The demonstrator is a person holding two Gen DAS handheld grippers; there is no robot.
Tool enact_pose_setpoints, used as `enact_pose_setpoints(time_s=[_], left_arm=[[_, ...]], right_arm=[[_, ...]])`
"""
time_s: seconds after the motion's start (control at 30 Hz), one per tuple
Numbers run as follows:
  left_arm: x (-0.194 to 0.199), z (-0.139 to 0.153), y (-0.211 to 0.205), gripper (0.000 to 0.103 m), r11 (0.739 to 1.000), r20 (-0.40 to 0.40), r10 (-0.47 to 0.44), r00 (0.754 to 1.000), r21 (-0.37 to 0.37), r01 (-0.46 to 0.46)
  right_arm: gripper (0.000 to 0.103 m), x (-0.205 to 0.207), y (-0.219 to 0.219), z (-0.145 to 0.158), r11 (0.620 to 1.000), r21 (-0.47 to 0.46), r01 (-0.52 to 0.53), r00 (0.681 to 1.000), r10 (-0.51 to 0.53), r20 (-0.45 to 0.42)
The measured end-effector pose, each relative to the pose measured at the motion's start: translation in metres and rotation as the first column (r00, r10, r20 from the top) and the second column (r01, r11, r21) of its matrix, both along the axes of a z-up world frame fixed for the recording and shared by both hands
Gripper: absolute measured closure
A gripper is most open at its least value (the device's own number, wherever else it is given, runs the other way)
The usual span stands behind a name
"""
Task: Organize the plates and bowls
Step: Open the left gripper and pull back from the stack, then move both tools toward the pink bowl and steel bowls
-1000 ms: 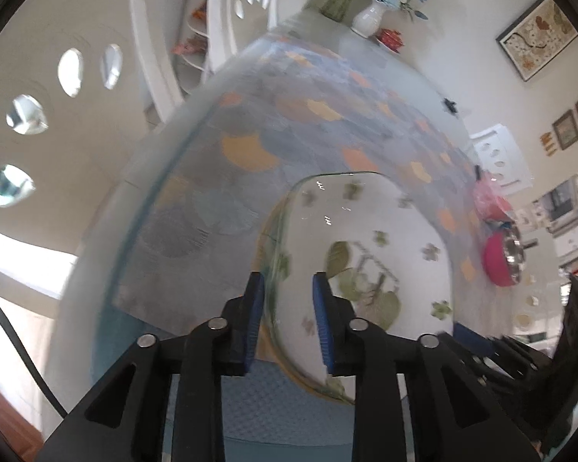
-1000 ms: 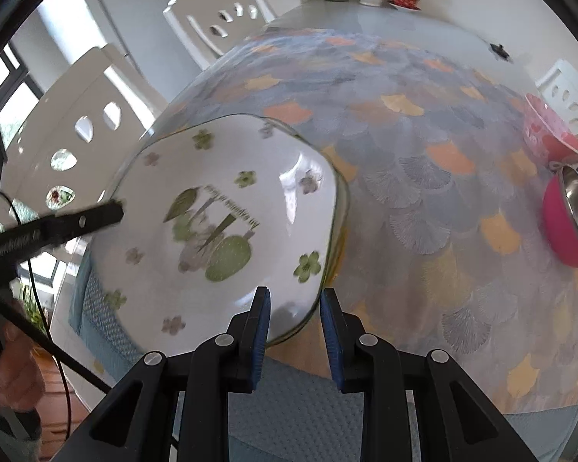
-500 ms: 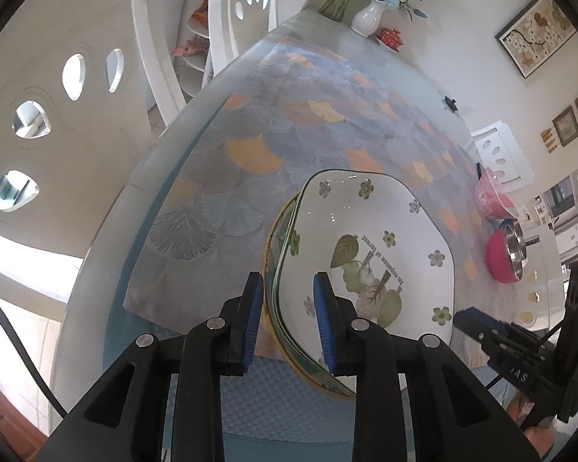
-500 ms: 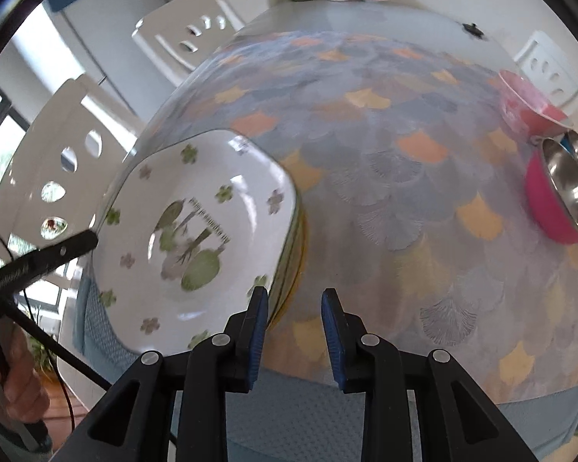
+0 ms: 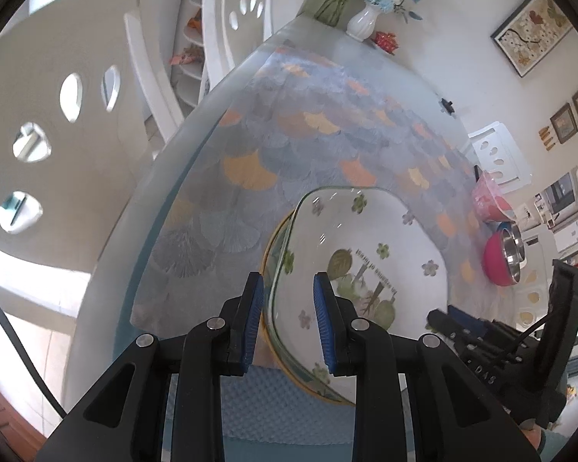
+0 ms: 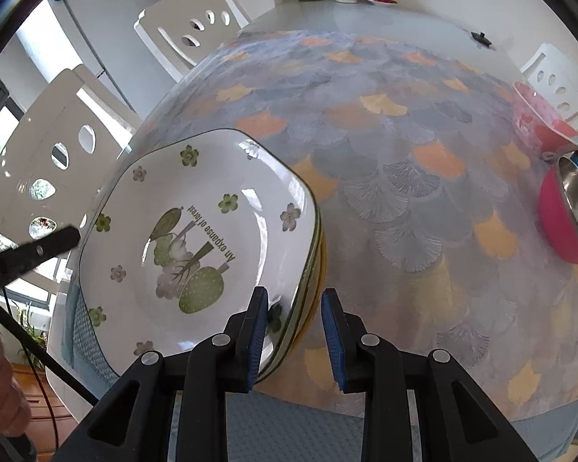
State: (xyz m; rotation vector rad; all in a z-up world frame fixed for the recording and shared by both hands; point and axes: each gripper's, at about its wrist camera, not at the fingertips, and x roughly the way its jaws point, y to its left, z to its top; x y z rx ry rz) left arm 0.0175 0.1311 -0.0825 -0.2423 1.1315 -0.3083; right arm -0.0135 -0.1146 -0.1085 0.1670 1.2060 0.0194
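Right wrist view: the right gripper [image 6: 294, 331] straddles the near right rim of the white plate [image 6: 196, 231], jaws slightly apart, not pressing. Opposite, the left gripper [image 5: 287, 319] brackets its left rim likewise. Print reads "An expanse of forest". It tops a stack near the table's [image 6: 385, 11] near edge. Far right stand a pink bowl [image 6: 539, 123] and steel-lined magenta bowl [image 6: 566, 208], both empty.

left gripper [image 5: 287, 310] fingers straddle the white flowered plate's [image 5: 366, 254] rim, apart from it, over the patterned tablecloth [image 5: 289, 146].

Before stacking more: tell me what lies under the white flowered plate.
Under the white flowered plate, a yellow-rimmed plate peeks out at its edge, apparently with another between. The plate covers their faces, so patterns and count stay hidden.
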Motion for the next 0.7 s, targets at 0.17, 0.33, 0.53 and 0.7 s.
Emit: enact_pose_setpoints(time_s=[0.17, 0.33, 0.53, 0.7], left_arm=[[0.009, 0.026, -0.014, 0.079, 0.999, 0.066, -0.054, 0.996, 0.003, 0.054], [0.024, 0.056, -0.044, 0.079, 0.990, 0.137, -0.139, 0.981, -0.012, 0.142], [0.042, 0.095, -0.107, 0.050, 0.959, 0.222, -0.261, 0.940, -0.053, 0.279], [0.059, 0.111, -0.178, 0.046, 0.920, 0.235, -0.354, 0.905, -0.087, 0.382]], right_arm=[[0.076, 0.000, -0.005, 0.015, 0.999, 0.034, 0.017, 1.000, -0.017, 0.006], [0.076, -0.004, -0.017, 0.047, 0.997, 0.049, 0.053, 0.996, -0.056, 0.065], [0.050, -0.012, -0.062, 0.080, 0.985, 0.061, 0.163, 0.978, -0.170, 0.118], [0.048, -0.020, -0.123, 0.093, 0.952, 0.085, 0.294, 0.941, -0.304, 0.148]])
